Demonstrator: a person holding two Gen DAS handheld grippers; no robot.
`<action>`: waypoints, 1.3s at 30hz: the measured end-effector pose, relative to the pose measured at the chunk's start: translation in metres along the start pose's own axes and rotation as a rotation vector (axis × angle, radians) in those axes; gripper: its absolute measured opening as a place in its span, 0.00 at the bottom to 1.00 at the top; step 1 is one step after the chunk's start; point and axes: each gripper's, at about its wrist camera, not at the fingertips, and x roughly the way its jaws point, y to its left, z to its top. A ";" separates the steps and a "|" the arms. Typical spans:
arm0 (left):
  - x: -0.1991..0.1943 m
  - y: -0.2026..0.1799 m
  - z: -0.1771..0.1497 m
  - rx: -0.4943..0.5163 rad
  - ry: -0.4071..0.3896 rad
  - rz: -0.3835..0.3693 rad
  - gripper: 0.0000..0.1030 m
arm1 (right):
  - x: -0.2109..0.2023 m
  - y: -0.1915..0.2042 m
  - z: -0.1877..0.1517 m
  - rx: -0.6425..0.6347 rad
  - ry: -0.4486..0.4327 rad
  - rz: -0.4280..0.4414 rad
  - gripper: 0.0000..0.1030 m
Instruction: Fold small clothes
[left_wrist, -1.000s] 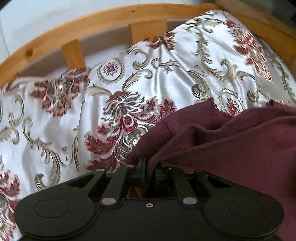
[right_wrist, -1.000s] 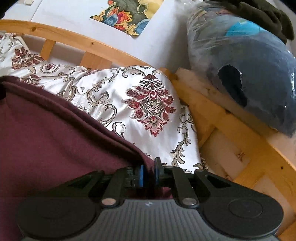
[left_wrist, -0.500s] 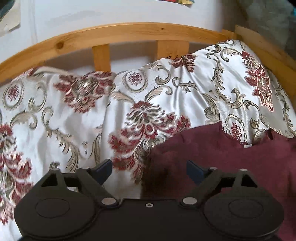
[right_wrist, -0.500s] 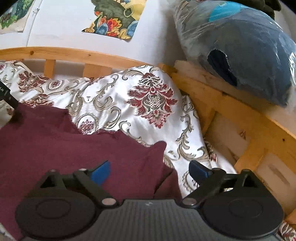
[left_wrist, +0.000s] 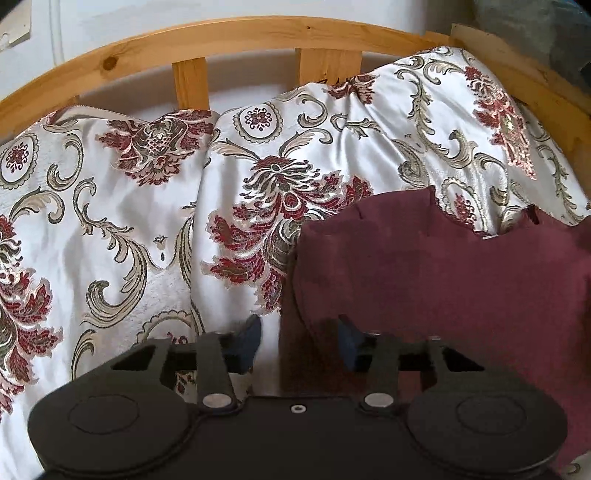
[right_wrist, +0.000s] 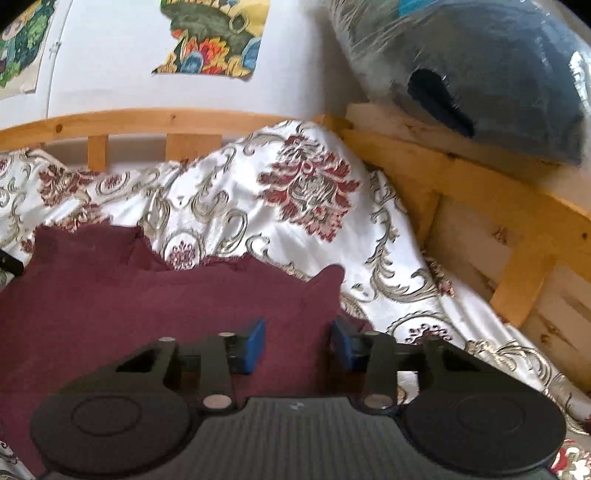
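your left gripper (left_wrist: 297, 341) has its jaws apart and closing, pinching nothing; the left edge of the maroon garment (left_wrist: 443, 280) lies in the gap and runs under the right-hand finger, with the patterned bedspread (left_wrist: 129, 221) under the other. your right gripper (right_wrist: 297, 345) is likewise apart and closing, the garment (right_wrist: 147, 295) lying flat under both blue pads (right_wrist: 255, 343), unpinched. beyond the fingertips its jagged far edge meets bedspread (right_wrist: 258, 206), then the wooden bed rail (right_wrist: 147, 120).

both wrist views close above bed, angled down toward wooden rail (left_wrist: 258, 35); shared: maroon garment (left_wrist: 443, 266), floral cover (right_wrist: 258, 206).
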 end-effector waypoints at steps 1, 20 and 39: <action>0.003 0.000 0.001 -0.004 0.003 0.001 0.36 | 0.003 0.000 -0.001 0.004 0.011 -0.007 0.37; 0.027 -0.023 0.004 0.047 -0.002 0.035 0.06 | -0.013 -0.007 -0.013 0.074 0.079 -0.085 0.04; -0.034 0.004 -0.029 -0.047 -0.128 0.019 0.98 | -0.029 0.024 -0.011 -0.052 -0.026 -0.106 0.93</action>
